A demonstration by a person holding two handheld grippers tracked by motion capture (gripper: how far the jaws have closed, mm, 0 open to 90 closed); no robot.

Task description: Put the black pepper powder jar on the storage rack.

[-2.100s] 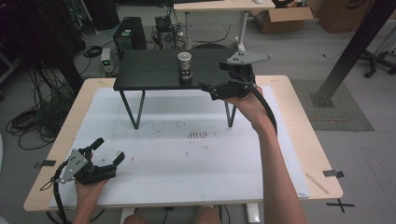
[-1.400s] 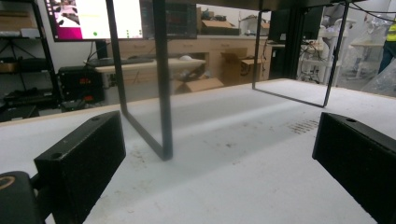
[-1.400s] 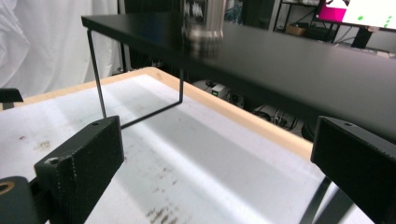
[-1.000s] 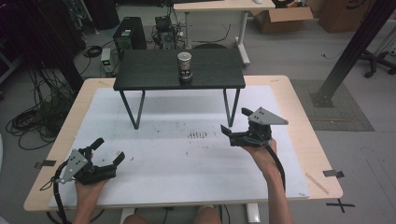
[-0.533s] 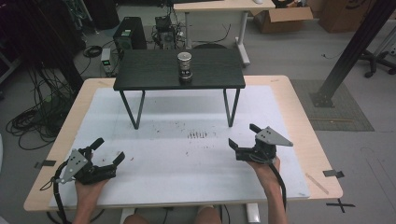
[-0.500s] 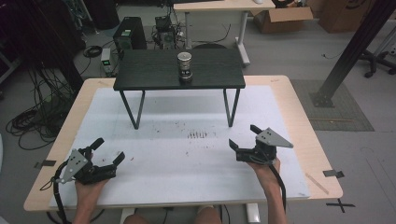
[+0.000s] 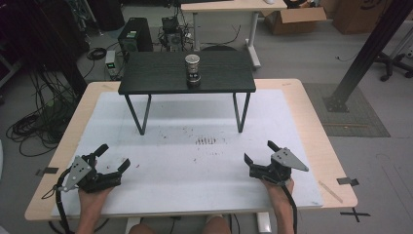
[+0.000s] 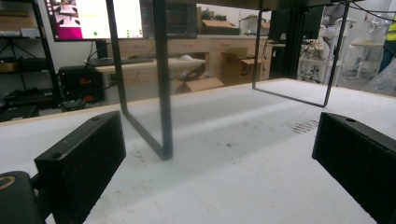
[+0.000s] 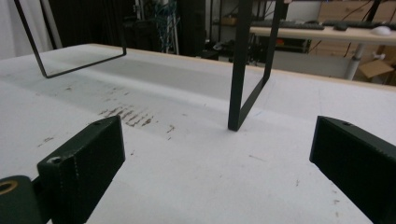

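Observation:
A metal can (image 7: 193, 69) stands upright on a small black stand (image 7: 146, 77) at the far middle of the white table mat (image 7: 195, 165). My left gripper (image 7: 114, 157) rests low at the near left of the mat, open, nothing between its jaws. My right gripper (image 7: 261, 151) rests at the near right, open and empty too. In the left gripper view my open gripper (image 8: 219, 158) faces a stand leg (image 8: 162, 93). In the right gripper view my open gripper (image 9: 219, 154) faces another stand leg (image 9: 243, 79).
Dark scuff marks (image 7: 205, 141) dot the mat's middle. The wooden table edge (image 7: 311, 122) frames the mat. Beyond the table are cables (image 7: 29, 126), a computer tower (image 7: 131, 36), a second desk (image 7: 229, 6) and cardboard boxes (image 7: 292, 17). A black post (image 7: 365, 53) rises at the right.
My right gripper left the can on the stand, drew back toward the person and came down to the near right of the mat. The left gripper stayed still.

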